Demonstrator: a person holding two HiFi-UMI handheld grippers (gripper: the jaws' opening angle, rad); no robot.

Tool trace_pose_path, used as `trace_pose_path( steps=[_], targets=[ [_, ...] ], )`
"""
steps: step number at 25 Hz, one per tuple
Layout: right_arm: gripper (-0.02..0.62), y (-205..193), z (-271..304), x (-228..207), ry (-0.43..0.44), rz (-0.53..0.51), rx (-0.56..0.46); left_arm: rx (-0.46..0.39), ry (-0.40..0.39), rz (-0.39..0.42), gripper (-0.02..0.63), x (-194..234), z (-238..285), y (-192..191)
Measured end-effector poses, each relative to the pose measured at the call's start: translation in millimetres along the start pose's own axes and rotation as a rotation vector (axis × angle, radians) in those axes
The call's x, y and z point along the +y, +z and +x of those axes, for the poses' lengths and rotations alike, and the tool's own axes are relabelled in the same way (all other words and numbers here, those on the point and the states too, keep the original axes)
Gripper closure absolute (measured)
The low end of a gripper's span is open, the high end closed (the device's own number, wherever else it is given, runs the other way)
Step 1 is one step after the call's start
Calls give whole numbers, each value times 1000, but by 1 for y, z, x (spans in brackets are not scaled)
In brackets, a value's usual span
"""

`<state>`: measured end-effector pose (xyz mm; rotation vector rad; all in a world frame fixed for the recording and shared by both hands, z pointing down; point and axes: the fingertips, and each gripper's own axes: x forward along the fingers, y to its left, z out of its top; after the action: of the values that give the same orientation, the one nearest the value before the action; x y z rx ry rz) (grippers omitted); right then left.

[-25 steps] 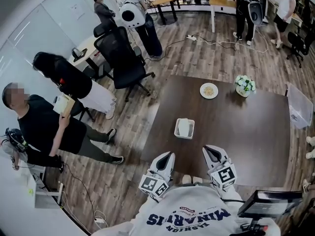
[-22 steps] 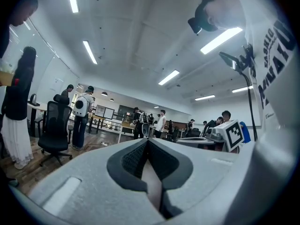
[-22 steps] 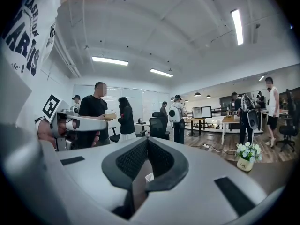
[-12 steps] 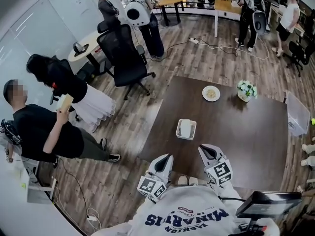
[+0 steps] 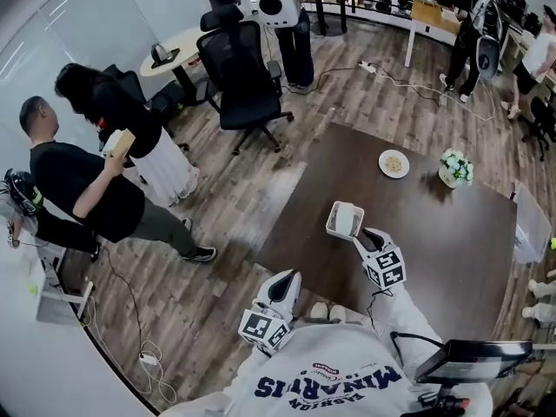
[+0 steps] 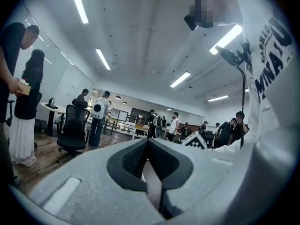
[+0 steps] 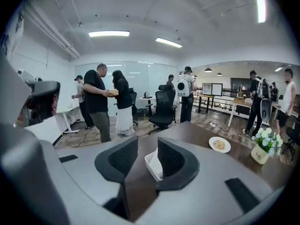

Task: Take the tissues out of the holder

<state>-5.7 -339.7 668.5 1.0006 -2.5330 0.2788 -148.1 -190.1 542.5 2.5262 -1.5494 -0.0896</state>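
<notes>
A white tissue holder (image 5: 345, 219) with white tissues in it stands near the left edge of the dark brown table (image 5: 452, 250). My right gripper (image 5: 366, 234) is stretched out just short of it, jaws opening, with nothing pressed between them. In the right gripper view the holder (image 7: 152, 166) lies just ahead of the right gripper (image 7: 147, 147), partly hidden behind the right-hand jaw. My left gripper (image 5: 285, 283) stays close to my body at the table's near edge. The left gripper (image 6: 148, 142) has its jaws shut together, empty.
A plate of food (image 5: 393, 163) and a small flower pot (image 5: 454, 168) sit at the table's far side. A clear bin (image 5: 530, 224) stands at the right. A black office chair (image 5: 248, 85) and people (image 5: 82, 189) are on the left. A screen (image 5: 473, 359) sits by my right side.
My right gripper has moved forward from beside my body up to the tissue holder, and its jaws have spread apart. The left gripper has stayed near my body.
</notes>
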Motion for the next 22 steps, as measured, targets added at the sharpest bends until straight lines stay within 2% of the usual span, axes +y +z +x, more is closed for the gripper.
trace_pose_path(
  steps=[5,10,16,22],
  targets=[
    [449,-38,69,-28,-41,-21,137,-5,54,38,601,15,-18,7],
    [447,-86,116,-49,-63,57,264,-8,102,33,601,22,-32,10],
    [446,-110,139,-58,-57,113,306,-7,130,12,601,23,-37,-2],
    [460,-115,154,-56,-41,74,342,-5,153,1,601,34,-38,-3]
  ],
)
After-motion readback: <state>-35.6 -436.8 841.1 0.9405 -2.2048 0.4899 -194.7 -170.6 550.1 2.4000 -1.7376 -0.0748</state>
